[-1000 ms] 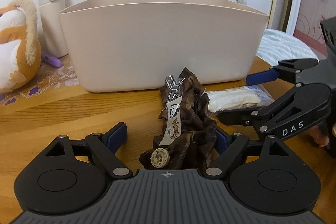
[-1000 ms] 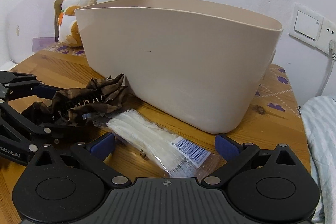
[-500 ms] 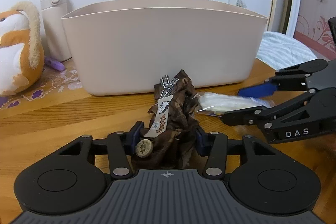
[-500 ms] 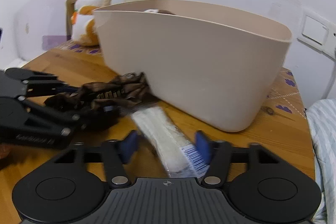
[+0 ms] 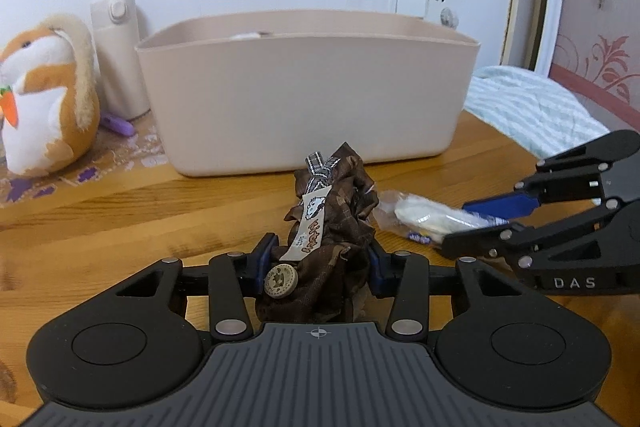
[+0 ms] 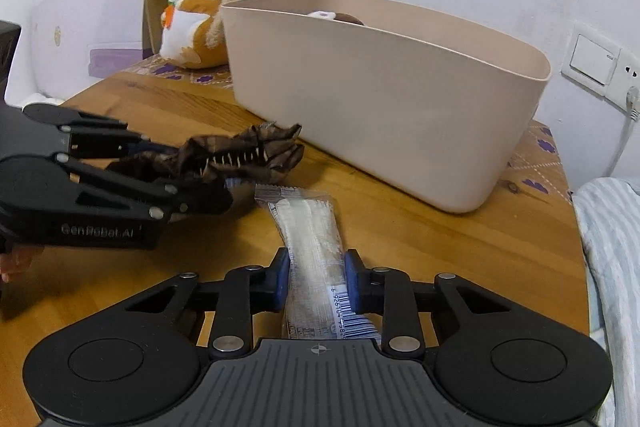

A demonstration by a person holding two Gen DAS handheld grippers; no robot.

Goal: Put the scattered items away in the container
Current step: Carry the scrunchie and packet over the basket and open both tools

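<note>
A beige plastic bin (image 5: 308,91) stands on the wooden table (image 5: 120,211); it also shows in the right wrist view (image 6: 384,91), with a few items inside. My left gripper (image 5: 320,259) is shut on a brown fabric hair clip (image 5: 332,219) with a tag and button, lifted above the table. My right gripper (image 6: 316,279) is shut on a clear packet of white sticks (image 6: 312,247) with a barcode. The packet (image 5: 424,217) and right gripper (image 5: 492,223) show at the right of the left wrist view. The clip (image 6: 240,159) and left gripper (image 6: 192,187) show at the left of the right wrist view.
A plush hamster (image 5: 44,107) and a cream flask (image 5: 118,55) stand left of the bin on a patterned mat. A purple item (image 5: 116,125) lies by the flask. A striped bedcover (image 5: 532,107) lies beyond the table's right edge. Wall sockets (image 6: 600,67) sit behind.
Both grippers closed, the left on the hair clip and the right on the packet, then drew back from the bin and rose a little with their items.
</note>
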